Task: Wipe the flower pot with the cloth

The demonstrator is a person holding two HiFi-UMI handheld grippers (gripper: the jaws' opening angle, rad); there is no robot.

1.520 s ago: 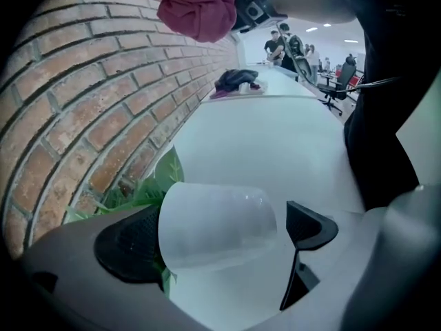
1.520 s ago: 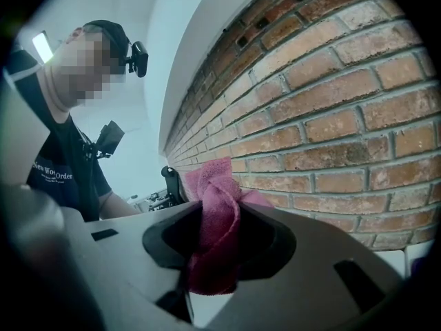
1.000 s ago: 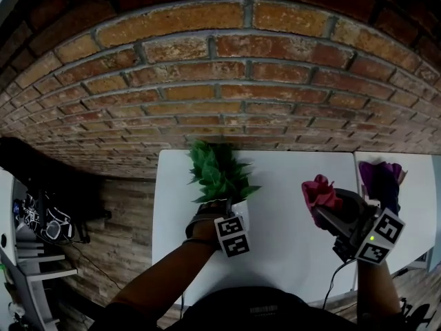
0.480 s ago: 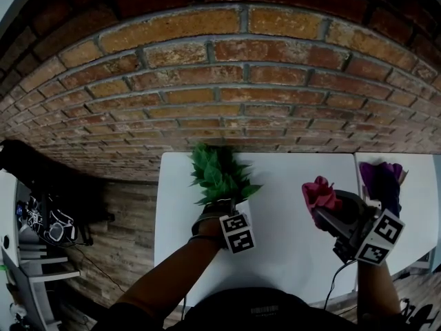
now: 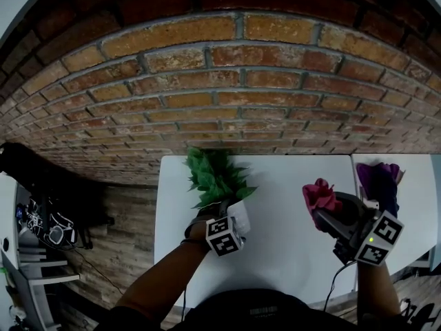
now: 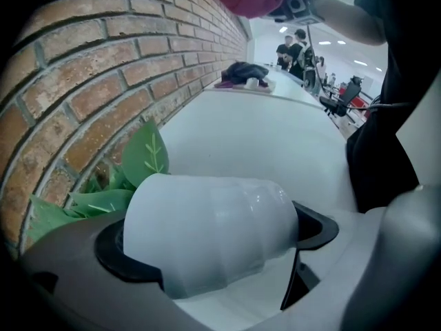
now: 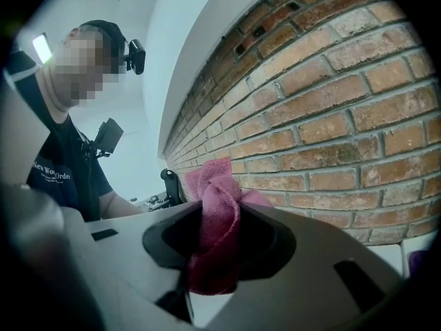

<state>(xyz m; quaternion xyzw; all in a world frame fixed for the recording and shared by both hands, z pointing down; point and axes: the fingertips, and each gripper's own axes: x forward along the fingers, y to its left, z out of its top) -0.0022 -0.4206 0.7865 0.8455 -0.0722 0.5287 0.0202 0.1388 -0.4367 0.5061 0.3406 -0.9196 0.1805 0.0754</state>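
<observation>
A white flower pot (image 6: 210,229) with a green leafy plant (image 5: 213,176) is tilted over the white table (image 5: 282,247), its leaves pointing toward the brick wall. My left gripper (image 5: 231,216) is shut on the pot, whose body fills the space between the jaws in the left gripper view. Off to the right, my right gripper (image 5: 325,205) is held above the table and shut on a bunched pink cloth (image 7: 216,216), which shows as the pink cloth (image 5: 317,192) in the head view. Pot and cloth are apart.
A brick wall (image 5: 227,95) runs along the table's far edge. A dark purple bundle (image 5: 377,178) lies on the adjoining table at the right. The wooden floor (image 5: 124,226) and dark gear (image 5: 41,219) lie to the left. A person (image 7: 62,150) shows in the right gripper view.
My left gripper has tipped the pot and swung the plant a little to the left, toward the wall. The right gripper with the cloth has barely moved.
</observation>
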